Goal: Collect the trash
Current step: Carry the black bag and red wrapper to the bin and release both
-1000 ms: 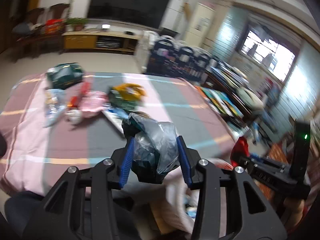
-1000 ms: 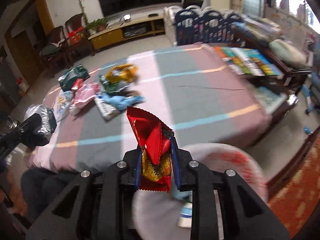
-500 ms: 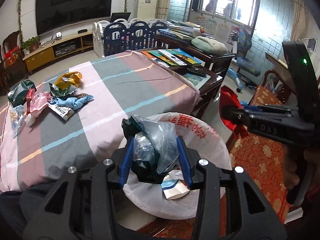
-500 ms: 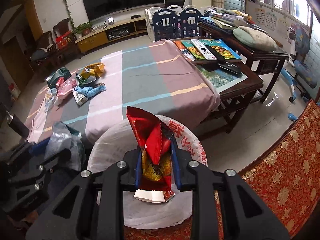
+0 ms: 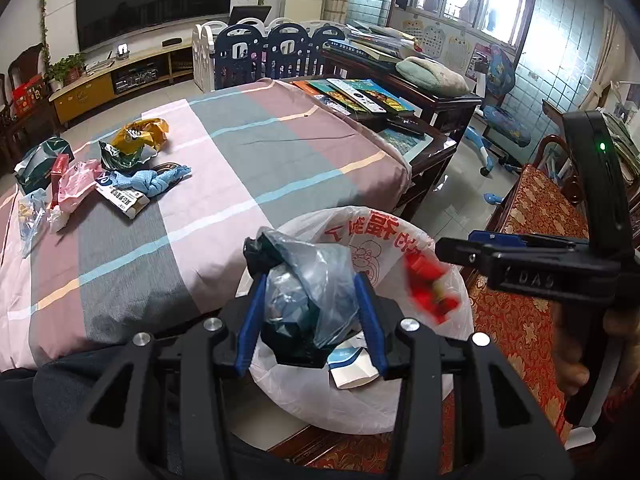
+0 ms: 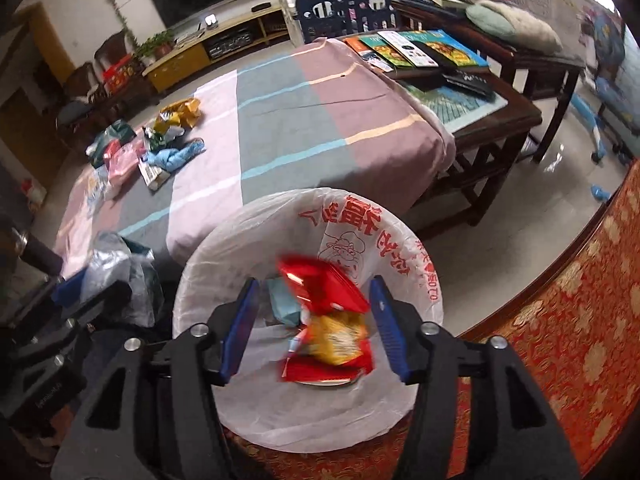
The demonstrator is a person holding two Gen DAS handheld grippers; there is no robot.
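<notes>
Now the right gripper is opening its jaws over the white bin bag, and the red wrapper, blurred, is sitting loose between them, touching neither pad. Beside it, the left gripper is clamping a crumpled grey bag above the bin's rim. More trash is lying on the striped bed.

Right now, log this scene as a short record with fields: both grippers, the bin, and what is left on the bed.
left gripper: shut on crumpled grey plastic bag, over the bin
right gripper: jaws opening, red snack wrapper loose between them, blurred
bin: white liner with red print, some trash inside
bed: striped cover, pile of wrappers at the far left
</notes>
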